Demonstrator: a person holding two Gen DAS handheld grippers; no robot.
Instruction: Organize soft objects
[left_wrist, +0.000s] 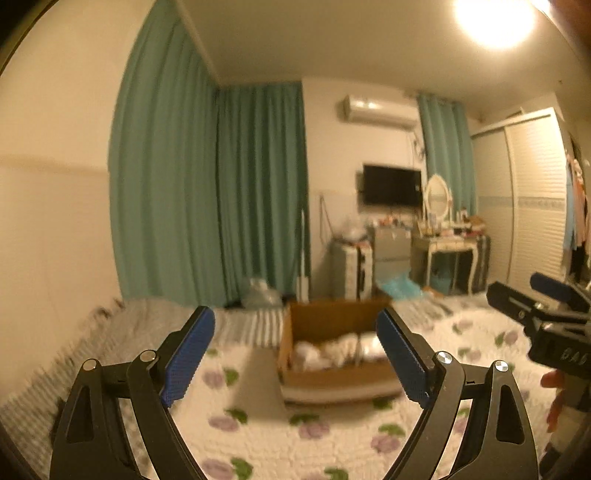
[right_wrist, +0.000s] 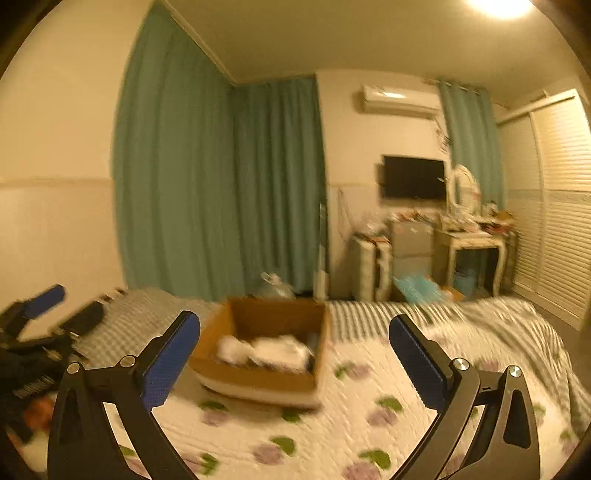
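Observation:
An open cardboard box (left_wrist: 332, 376) sits on the flowered bedspread, holding white soft things (left_wrist: 325, 350). My left gripper (left_wrist: 295, 325) is open and empty, raised above the bed in front of the box. In the right wrist view the same box (right_wrist: 258, 380) with the white soft things (right_wrist: 266, 350) lies ahead and left of centre. My right gripper (right_wrist: 295, 328) is open and empty, also held above the bed. Each gripper shows at the edge of the other's view: the right one (left_wrist: 546, 306), the left one (right_wrist: 40, 317).
The bed has a white quilt with purple flowers (left_wrist: 314, 432) over a grey striped blanket (right_wrist: 480, 321). Teal curtains (left_wrist: 207, 184) hang behind. A dressing table (left_wrist: 447, 251), a wall TV (left_wrist: 391, 184), a cabinet and a white wardrobe (left_wrist: 532, 199) stand at the back right.

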